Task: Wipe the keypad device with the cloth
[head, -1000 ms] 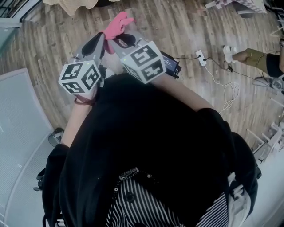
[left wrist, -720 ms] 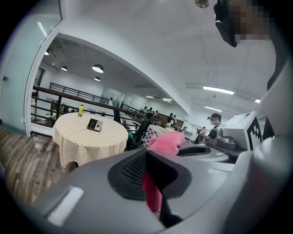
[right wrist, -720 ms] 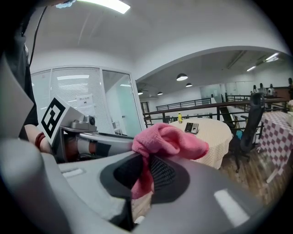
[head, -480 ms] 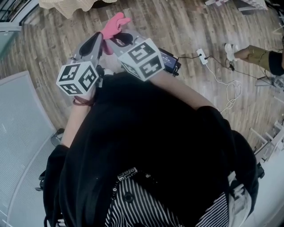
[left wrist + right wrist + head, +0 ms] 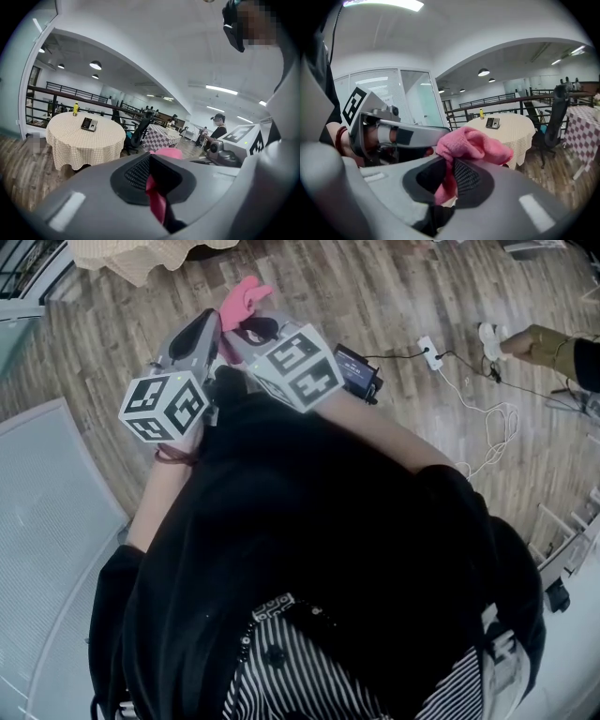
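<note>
1. The keypad device [image 5: 89, 124] lies flat on a round table [image 5: 82, 140] covered with a checked tablecloth. A yellow bottle [image 5: 75, 108] stands on the same table. Both are well apart from the grippers, across a wooden floor.
2. The pink cloth [image 5: 473, 143] is nowhere near the device. It is held up in front of the person's chest, bunched above the jaws.
3. The right gripper [image 5: 447, 176] has its jaws pressed together on a fold of the cloth, with the main bunch spilling over the top.
4. The left gripper [image 5: 154, 185] is likewise clamped on a narrow strip of the same cloth. The two tools share it, and their tips are close together in the head view.
5. The step in hand looks like settling the grip and carrying the cloth to the table. No wiping has begun.
6. To do it well, one gripper should probably keep a firm bite, with a broad pad of cloth left free beyond its tips. The other could then let go and steady the device, which may slide on the tablecloth.
7. Only cloth, not bare jaw, should meet the keys.
8. A dark box with cables [image 5: 358, 371] lies on the floor near the person and is worth stepping round.
</note>
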Available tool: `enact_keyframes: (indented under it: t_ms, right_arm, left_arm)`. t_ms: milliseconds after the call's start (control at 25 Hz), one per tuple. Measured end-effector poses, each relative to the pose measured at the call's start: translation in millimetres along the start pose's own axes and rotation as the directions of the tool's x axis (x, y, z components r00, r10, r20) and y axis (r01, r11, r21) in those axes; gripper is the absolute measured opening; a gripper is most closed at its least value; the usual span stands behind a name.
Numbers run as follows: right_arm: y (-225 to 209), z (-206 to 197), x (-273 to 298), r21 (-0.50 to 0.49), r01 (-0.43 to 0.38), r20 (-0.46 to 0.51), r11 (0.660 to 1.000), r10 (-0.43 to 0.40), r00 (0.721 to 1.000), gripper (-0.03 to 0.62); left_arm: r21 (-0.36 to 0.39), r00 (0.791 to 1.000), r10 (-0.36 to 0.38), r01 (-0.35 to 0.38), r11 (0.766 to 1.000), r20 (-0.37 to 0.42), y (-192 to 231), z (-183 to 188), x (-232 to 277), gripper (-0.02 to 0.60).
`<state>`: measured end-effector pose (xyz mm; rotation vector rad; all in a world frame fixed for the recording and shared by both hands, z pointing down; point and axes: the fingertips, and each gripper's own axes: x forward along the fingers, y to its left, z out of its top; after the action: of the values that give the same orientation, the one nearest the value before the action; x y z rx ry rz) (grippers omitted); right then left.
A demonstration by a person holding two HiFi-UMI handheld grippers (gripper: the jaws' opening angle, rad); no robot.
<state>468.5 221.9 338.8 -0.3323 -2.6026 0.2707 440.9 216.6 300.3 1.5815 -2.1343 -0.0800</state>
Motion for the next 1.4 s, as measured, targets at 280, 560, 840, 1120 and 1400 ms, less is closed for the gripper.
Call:
enact_keyframes:
  t_ms: [280,560,840,1120,1400]
  right_arm:
    - [-28.2,7.6,-2.7,0.082,0.064,0.029,0.995,-0.067,0.997,0.046]
    - [-51.6,11.9,1.9,0.11,0.146,0.028,0.983,-0.15,0.988,0.046]
    - [-88.7,29.4,26.5,0.134,0.177,0.03,0.975,-0.182,0.983,0.046]
    - [-107.8,62.9,96.4,0.136,0.169,0.013,0.976,-0.173,0.985,0.048]
    - [-100.2,116.6,176.3,0.095,0.187,-0.008,0.978,-0.187,0.982,0.048]
  left_arm:
    - [0.018,0.996,-0.085,0.086,0.996,-0.032,-3.8,1.9,30.4,0.003]
    - [0.041,0.985,-0.167,0.169,0.985,-0.044,-0.6,6.6,56.5,0.003]
    - [0.041,0.978,-0.202,0.203,0.978,-0.044,21.7,25.3,93.6,0.003]
    - [0.016,0.979,-0.199,0.2,0.98,-0.045,93.6,51.6,116.9,0.003]
    - [-0.006,0.978,-0.208,0.208,0.978,-0.014,180.9,94.2,112.2,0.003]
